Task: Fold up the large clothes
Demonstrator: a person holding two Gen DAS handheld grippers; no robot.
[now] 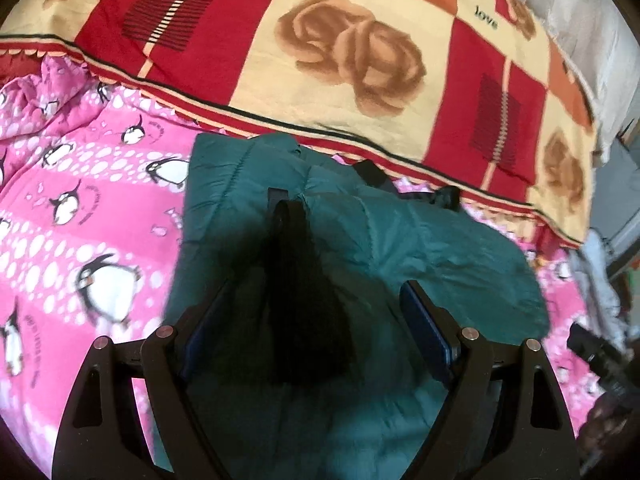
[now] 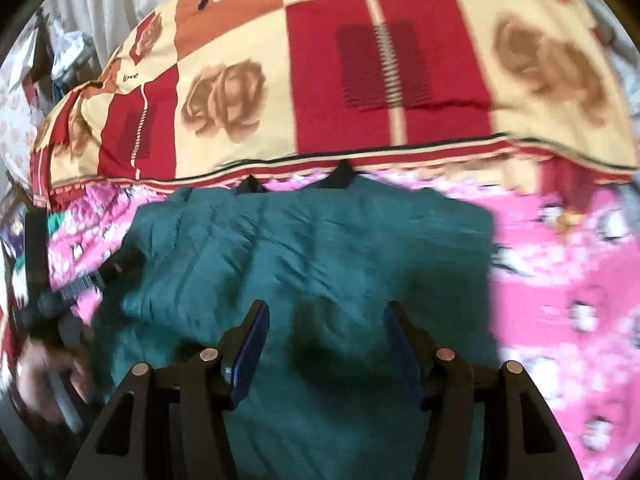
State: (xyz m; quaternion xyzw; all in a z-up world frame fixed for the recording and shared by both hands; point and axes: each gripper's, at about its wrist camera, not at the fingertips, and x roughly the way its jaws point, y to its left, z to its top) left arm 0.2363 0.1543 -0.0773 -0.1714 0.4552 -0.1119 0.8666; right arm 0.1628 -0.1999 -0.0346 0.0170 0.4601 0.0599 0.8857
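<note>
A dark green padded jacket (image 1: 420,248) lies folded on the pink penguin-print bedding (image 1: 80,216); it also shows in the right wrist view (image 2: 320,248). A black tapering piece (image 1: 304,300), perhaps a fur trim or hood part, lies on it between my left fingers. My left gripper (image 1: 312,300) is open just above the jacket, empty. My right gripper (image 2: 326,312) is open above the jacket's near part, empty. The other gripper and hand (image 2: 52,320) show at the left edge of the right wrist view.
A red, cream and orange rose-patterned blanket (image 1: 360,60) lies bunched behind the jacket, and it shows in the right wrist view (image 2: 340,80). Clutter and white cloth (image 1: 600,272) sit at the bed's right side. White curtains or wall (image 2: 92,4) are at the far left.
</note>
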